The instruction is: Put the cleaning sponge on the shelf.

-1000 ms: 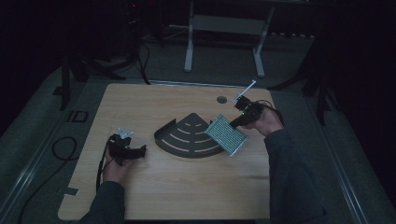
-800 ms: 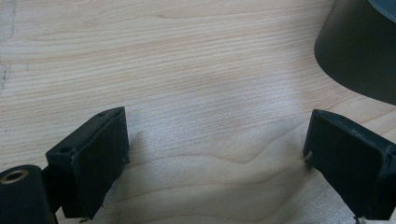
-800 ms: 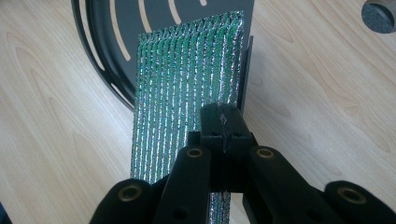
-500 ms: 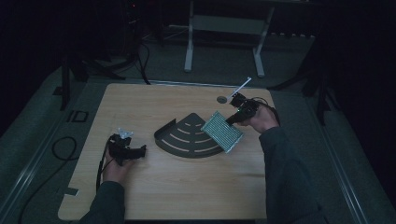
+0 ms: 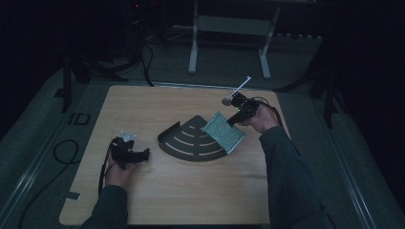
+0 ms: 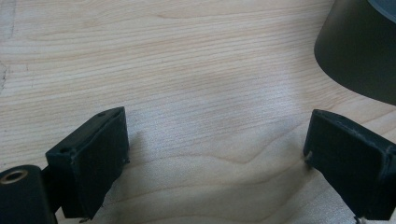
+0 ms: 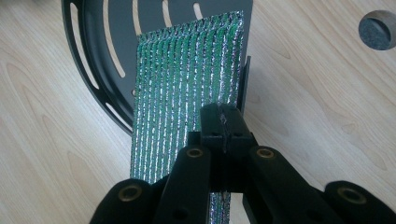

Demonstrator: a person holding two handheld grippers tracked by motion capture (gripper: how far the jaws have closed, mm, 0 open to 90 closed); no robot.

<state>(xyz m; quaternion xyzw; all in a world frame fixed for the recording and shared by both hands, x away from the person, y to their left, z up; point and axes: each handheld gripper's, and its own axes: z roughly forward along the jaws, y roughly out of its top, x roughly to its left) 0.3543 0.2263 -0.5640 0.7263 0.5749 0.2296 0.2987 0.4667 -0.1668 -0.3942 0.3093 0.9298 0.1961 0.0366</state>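
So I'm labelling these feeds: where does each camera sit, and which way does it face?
High view: above the person's side, facing forward and down on the table; both forearms show.
Left gripper view: on the left gripper, facing bare wood; jaws apart.
Right gripper view: on the right gripper, shut on the green mesh sheet.
All three share the black fan-shaped tray.

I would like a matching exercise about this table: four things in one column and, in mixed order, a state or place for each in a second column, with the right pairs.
Things:
1. left tongs
2. right tongs
3. black tray
4. round hole

States or places:
A. flat on the wood, fan-shaped, with curved slots
B. shut on the green mesh sheet
C. open over bare wood
D. in the tabletop near the far edge

Pairs: 1-C, 2-B, 3-A, 4-D
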